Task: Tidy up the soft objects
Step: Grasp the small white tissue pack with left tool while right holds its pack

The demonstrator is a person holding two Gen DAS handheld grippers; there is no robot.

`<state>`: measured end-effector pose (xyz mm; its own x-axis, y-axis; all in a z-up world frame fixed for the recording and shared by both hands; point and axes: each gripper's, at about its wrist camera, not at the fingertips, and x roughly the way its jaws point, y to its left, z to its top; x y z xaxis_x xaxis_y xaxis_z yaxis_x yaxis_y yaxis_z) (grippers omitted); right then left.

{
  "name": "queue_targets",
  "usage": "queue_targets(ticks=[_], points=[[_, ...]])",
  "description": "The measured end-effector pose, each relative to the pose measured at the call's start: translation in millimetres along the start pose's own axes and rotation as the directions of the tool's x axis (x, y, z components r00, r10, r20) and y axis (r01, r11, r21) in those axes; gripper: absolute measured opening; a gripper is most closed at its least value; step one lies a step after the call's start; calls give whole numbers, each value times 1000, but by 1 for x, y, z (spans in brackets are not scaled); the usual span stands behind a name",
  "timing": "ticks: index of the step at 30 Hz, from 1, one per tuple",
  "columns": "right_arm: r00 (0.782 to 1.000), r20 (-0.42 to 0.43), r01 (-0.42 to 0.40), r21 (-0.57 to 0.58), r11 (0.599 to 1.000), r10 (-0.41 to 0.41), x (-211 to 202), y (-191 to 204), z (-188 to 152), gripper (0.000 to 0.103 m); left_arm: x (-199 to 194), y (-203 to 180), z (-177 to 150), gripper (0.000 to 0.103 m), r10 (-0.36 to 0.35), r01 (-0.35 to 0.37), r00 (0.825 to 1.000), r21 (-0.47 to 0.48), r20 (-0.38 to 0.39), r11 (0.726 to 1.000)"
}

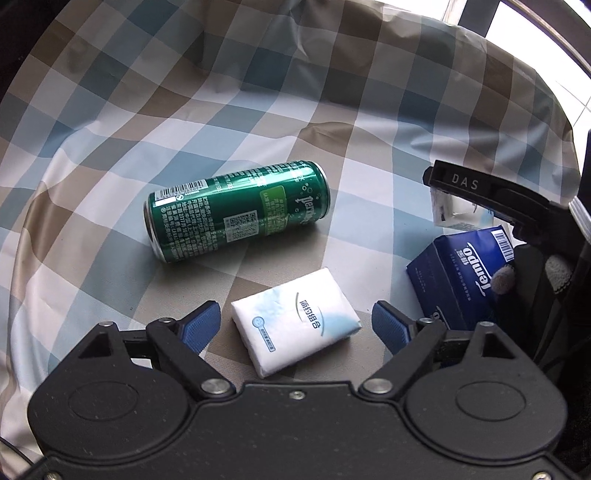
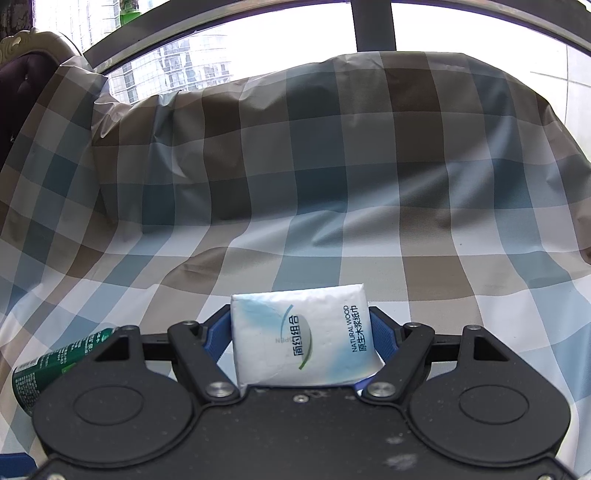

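A checked cloth [image 1: 258, 110] covers the whole surface. A green can [image 1: 236, 210] lies on its side mid-cloth. A blue tissue box [image 1: 454, 273] sits toward the right edge. The left tongs [image 1: 295, 325] stand wide, a white tissue pack [image 1: 295, 323] lying loose between them on the cloth. The right tongs [image 2: 299, 343] clamp another white pack [image 2: 303, 336].

Home interior, likely a high-rise flat, blue, brown and white checked fabric cover [image 2: 332, 177] draped over a cushioned seat; ornate cream-carved chair back with dark tufted upholstery [image 2: 26, 74]; large dark-framed window [image 2: 373, 26], tower blocks [image 2: 188, 62] outside
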<state>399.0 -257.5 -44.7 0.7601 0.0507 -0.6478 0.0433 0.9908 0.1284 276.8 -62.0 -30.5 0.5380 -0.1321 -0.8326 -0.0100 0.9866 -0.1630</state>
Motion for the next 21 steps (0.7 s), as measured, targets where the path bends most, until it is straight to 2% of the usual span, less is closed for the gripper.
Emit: queue_targets(ticks=[10,21], points=[[1000,1,-2,4,1000,2,0,-1,0,75,20,-5,-2,86,51,-51,999,-12,-6,999],[1000,0,-3,5,1000,3,1,-1,0,75,31,-3,-3,87,23,-22,999,24,-31,999]])
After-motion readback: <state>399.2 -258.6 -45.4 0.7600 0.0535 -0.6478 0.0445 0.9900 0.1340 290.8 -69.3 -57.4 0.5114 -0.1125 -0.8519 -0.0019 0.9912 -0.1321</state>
